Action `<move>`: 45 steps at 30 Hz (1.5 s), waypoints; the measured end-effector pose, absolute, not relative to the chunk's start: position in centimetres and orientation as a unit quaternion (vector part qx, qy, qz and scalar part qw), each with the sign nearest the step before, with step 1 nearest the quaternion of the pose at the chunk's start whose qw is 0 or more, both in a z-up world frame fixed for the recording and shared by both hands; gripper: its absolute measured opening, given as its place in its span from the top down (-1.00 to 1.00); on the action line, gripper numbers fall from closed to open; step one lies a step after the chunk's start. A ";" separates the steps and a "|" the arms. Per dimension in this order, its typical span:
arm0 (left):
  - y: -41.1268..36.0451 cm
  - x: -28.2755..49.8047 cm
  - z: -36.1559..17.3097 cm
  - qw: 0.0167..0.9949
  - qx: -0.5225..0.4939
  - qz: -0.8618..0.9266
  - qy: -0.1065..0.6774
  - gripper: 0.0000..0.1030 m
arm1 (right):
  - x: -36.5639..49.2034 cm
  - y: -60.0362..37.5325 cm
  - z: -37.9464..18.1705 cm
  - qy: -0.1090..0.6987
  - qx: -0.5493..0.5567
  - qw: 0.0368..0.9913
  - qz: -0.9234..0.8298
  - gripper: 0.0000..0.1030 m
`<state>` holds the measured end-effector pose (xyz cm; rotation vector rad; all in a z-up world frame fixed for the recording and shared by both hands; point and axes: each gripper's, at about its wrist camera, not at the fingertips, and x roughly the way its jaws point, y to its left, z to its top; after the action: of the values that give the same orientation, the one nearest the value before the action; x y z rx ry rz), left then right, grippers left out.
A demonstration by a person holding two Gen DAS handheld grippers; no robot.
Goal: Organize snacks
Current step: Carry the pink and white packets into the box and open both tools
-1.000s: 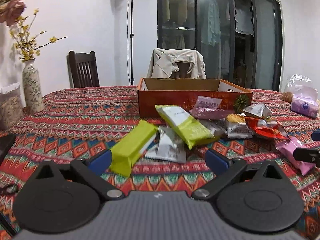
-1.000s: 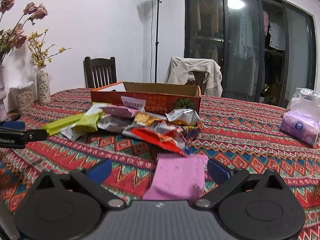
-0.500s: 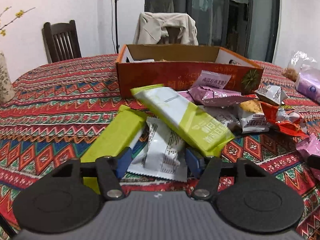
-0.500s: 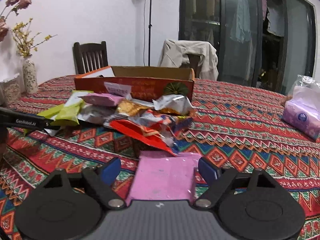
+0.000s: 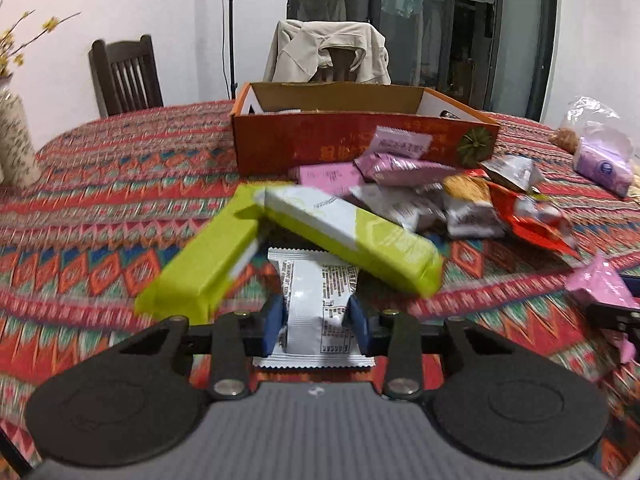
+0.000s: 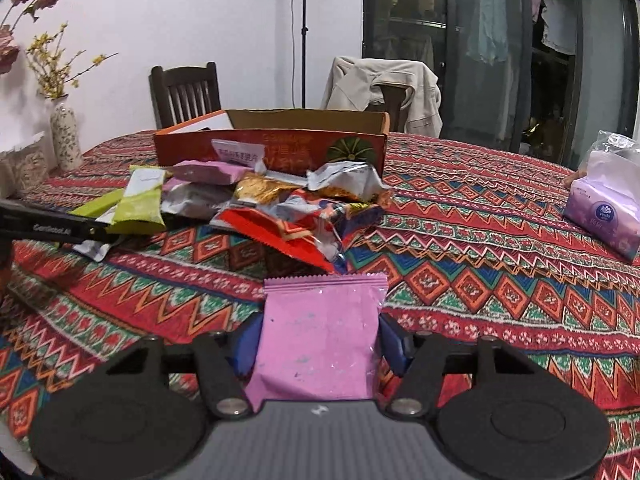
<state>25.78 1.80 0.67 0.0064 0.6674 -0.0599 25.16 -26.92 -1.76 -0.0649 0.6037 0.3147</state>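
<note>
Two hand-held grippers work at the desk (image 6: 480, 216). The left hand-held gripper (image 5: 318, 320) is clamped on a white snack packet (image 5: 316, 312), whose far end lies under two green bars (image 5: 352, 240). The right hand-held gripper (image 6: 320, 340) is closing, with a pink snack packet (image 6: 320, 336) between its blue pads, which touch its sides. Beyond them a pile of snacks (image 6: 280, 204) lies against an orange cardboard box (image 6: 272, 144). A purple tissue pack (image 6: 604, 212) lies well apart at the right.

One cardboard box (image 5: 360, 136), two green bars (image 5: 352, 240), two chairs (image 5: 126, 74), one vase (image 6: 66, 138).
</note>
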 end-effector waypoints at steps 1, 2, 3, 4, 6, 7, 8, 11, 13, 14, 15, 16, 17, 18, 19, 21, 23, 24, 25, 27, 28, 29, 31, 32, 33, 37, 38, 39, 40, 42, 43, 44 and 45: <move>1.9 24.9 0.8 0.944 0.001 -0.029 0.329 0.29 | 24.8 -26.9 -1.7 0.297 -0.030 0.941 0.158 -0.18; 2.0 24.0 0.9 0.944 -0.001 -0.028 0.330 0.29 | 24.3 -26.8 -1.7 0.298 -0.029 0.940 0.164 -0.18; 2.1 23.3 1.0 0.944 -0.004 -0.026 0.330 0.29 | 23.8 -26.6 -1.6 0.298 -0.030 0.939 0.169 -0.18; 2.3 22.5 1.1 0.944 -0.007 -0.024 0.330 0.29 | 23.3 -26.5 -1.6 0.297 -0.030 0.938 0.174 -0.17; 2.7 21.4 1.5 0.945 -0.012 -0.020 0.326 0.29 | 22.4 -26.1 -1.4 0.292 -0.028 0.938 0.186 -0.17; 2.9 20.9 1.7 0.946 -0.014 -0.015 0.322 0.29 | 22.0 -26.0 -1.3 0.288 -0.028 0.938 0.192 -0.17; 2.9 20.6 1.9 0.947 -0.015 -0.012 0.320 0.29 | 21.7 -25.8 -1.2 0.286 -0.029 0.937 0.197 -0.17; 3.0 19.9 2.5 0.951 -0.020 -0.003 0.310 0.29 | 21.3 -25.4 -0.9 0.277 -0.029 0.938 0.204 -0.17; 3.1 19.5 2.7 0.953 -0.021 -0.002 0.304 0.29 | 21.1 -25.3 -0.6 0.272 -0.029 0.939 0.208 -0.17; 3.1 19.5 2.8 0.953 -0.022 -0.002 0.302 0.29 | 21.0 -25.2 -0.5 0.269 -0.029 0.940 0.208 -0.17; 3.1 19.5 2.9 0.953 -0.022 -0.002 0.301 0.29 | 21.0 -25.2 -0.5 0.268 -0.028 0.940 0.208 -0.17; 3.1 19.6 2.9 0.954 -0.023 0.002 0.300 0.29 | 21.0 -25.3 -0.5 0.266 -0.026 0.941 0.207 -0.17; 3.2 19.7 2.9 0.954 -0.024 0.005 0.299 0.29 | 21.0 -25.4 -0.4 0.265 -0.023 0.942 0.205 -0.17; 3.3 19.8 3.0 0.954 -0.025 0.007 0.297 0.29 | 21.0 -25.5 -0.5 0.265 -0.019 0.942 0.203 -0.17; 3.4 20.0 3.2 0.955 -0.028 0.006 0.294 0.29 | 21.1 -25.6 -0.5 0.265 -0.016 0.943 0.202 -0.17; 3.6 20.6 3.8 0.958 -0.031 0.003 0.285 0.29 | 21.5 -25.7 -0.2 0.261 -0.011 0.944 0.202 -0.17; 4.0 21.6 5.0 0.963 -0.036 -0.009 0.267 0.29 | 21.9 -25.7 0.5 0.249 -0.003 0.947 0.206 -0.16; 4.1 22.2 5.6 0.966 -0.037 -0.015 0.257 0.29 | 22.3 -25.9 1.1 0.236 0.006 0.949 0.209 -0.16; 4.3 23.1 6.4 0.969 -0.039 -0.021 0.245 0.29 | 22.8 -26.0 1.8 0.224 0.013 0.951 0.213 -0.16; 4.7 25.5 7.9 0.973 -0.039 -0.032 0.224 0.29 | 24.4 -26.2 3.4 0.199 0.025 0.954 0.223 -0.16; 4.8 26.8 8.6 0.974 -0.037 -0.036 0.218 0.29 | 25.5 -26.1 4.2 0.190 0.026 0.954 0.229 -0.16; 4.9 28.2 9.2 0.976 -0.033 -0.040 0.213 0.29 | 26.7 -26.0 4.9 0.183 0.024 0.955 0.233 -0.16; 5.2 31.4 10.7 0.979 -0.019 -0.045 0.198 0.29 | 29.9 -25.6 6.6 0.169 0.012 0.957 0.233 -0.16; 5.3 33.1 11.2 0.980 -0.015 -0.046 0.194 0.29 | 31.4 -25.3 7.2 0.165 0.002 0.959 0.232 -0.16; 5.5 35.1 11.6 0.980 -0.012 -0.045 0.195 0.29 | 33.3 -24.9 7.9 0.161 -0.006 0.960 0.227 -0.16; 5.5 42.1 11.6 0.975 -0.003 -0.032 0.218 0.29 | 41.6 -23.9 9.4 0.189 0.000 0.956 0.224 -0.16; 5.4 43.9 11.1 0.973 0.001 -0.028 0.231 0.29 | 43.9 -23.7 9.5 0.205 0.011 0.953 0.223 -0.16; 5.3 45.3 10.5 0.970 0.001 -0.025 0.241 0.29 | 46.3 -23.5 9.2 0.220 0.016 0.951 0.218 -0.16; 5.2 47.0 9.8 0.966 -0.001 -0.022 0.257 0.29 | 48.3 -23.1 8.9 0.234 0.015 0.949 0.211 -0.16; 5.0 49.2 8.5 0.960 0.005 -0.011 0.278 0.29 | 52.0 -22.1 7.8 0.259 -0.002 0.947 0.192 -0.16; 4.6 50.3 7.8 0.959 0.017 -0.001 0.285 0.28 | 53.4 -21.6 7.1 0.271 -0.010 0.945 0.182 -0.16; 4.6 50.8 7.2 0.957 0.026 0.004 0.289 0.28 | 54.6 -21.2 6.5 0.282 -0.017 0.944 0.171 -0.16; 4.5 51.4 6.6 0.955 0.033 0.008 0.293 0.28 | 55.8 -20.9 5.8 0.293 -0.025 0.942 0.162 -0.16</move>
<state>51.42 4.47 6.61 0.0661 0.5953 0.0160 55.77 -20.88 5.81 -0.0519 0.5978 0.3302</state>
